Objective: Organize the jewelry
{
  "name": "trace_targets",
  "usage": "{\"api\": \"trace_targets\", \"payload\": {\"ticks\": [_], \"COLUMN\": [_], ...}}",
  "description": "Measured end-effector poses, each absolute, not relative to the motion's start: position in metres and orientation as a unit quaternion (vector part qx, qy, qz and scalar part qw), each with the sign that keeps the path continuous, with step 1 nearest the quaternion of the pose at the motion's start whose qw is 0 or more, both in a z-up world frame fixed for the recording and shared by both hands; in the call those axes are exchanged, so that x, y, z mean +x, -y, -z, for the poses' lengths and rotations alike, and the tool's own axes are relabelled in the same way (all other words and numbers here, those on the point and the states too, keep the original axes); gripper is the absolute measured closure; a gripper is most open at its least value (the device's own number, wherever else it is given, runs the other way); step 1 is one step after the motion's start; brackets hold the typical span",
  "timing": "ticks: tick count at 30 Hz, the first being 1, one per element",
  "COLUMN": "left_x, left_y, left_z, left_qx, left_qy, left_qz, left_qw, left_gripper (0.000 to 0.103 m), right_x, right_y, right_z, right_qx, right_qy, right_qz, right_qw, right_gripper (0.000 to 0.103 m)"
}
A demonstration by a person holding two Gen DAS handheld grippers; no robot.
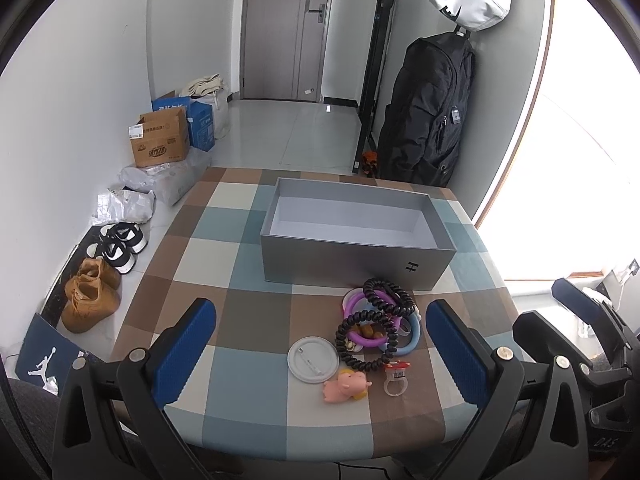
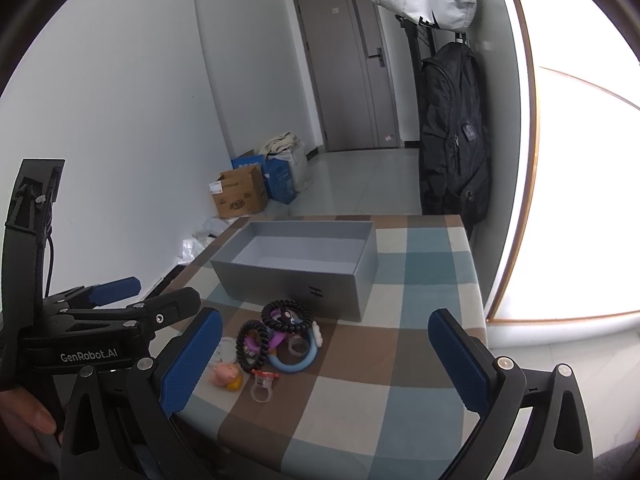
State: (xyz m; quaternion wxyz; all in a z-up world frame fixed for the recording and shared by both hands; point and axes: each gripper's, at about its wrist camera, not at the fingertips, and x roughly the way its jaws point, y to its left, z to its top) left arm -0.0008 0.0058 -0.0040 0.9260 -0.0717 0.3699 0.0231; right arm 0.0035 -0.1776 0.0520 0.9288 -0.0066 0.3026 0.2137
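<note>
From the left wrist, your left gripper (image 1: 320,344) hangs spread wide and empty over the table's (image 1: 240,408) near edge; the jewelry pile (image 1: 376,324) sits just before the grey box (image 1: 352,260), handy for loading. From the right wrist, your right gripper (image 2: 324,354) gapes too, holding nothing.

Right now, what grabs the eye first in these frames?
The open grey box mid-table, with nothing visible inside. Just in front of it lies a pile of trinkets: black coil ties, a pink pig, a white disc. Both grippers, left and right, hover open before the pile.
</note>
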Motion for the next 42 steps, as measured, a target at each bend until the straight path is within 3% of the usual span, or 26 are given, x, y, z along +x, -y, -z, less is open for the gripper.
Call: {"api": "trace_targets", "payload": {"ticks": [10, 22, 28, 30, 32, 37, 42], "left_x": [0.001, 0.013, 0.013, 0.013, 0.012, 0.013, 0.011], "left_y": [-0.006, -0.047, -0.066, -0.069, -0.070, -0.073, -0.074], "left_z": [0.006, 0.023, 0.031, 0.033, 0.032, 0.034, 0.037], "left_qx": [-0.074, -0.147, -0.178, -0.184, -0.187, -0.181, -0.186], "left_qy": [-0.377, -0.440, -0.459, -0.465, -0.465, -0.466, -0.471], "left_qz": [-0.015, -0.014, -0.027, -0.030, -0.031, -0.032, -0.025], "left_qw": [0.923, 0.886, 0.870, 0.866, 0.865, 0.865, 0.862], "left_gripper": [0.001, 0.001, 0.001, 0.001, 0.001, 0.001, 0.001], "right_x": [0.006, 0.021, 0.020, 0.022, 0.025, 0.029, 0.034], "right_y": [0.175, 0.149, 0.131, 0.126, 0.122, 0.116, 0.113], "right_z": [-0.047, -0.007, 0.008, 0.014, 0.021, 0.026, 0.032], "right_qx": [-0.006, -0.012, -0.032, -0.036, -0.037, -0.048, -0.054], "right_qy": [-0.315, -0.424, -0.455, -0.468, -0.480, -0.489, -0.496], "right_qz": [-0.218, -0.275, -0.298, -0.304, -0.304, -0.300, -0.289], "right_qw": [0.924, 0.863, 0.838, 0.829, 0.822, 0.818, 0.817], "right_gripper": [0.000, 0.003, 0.021, 0.036, 0.038, 0.055, 0.085]}}
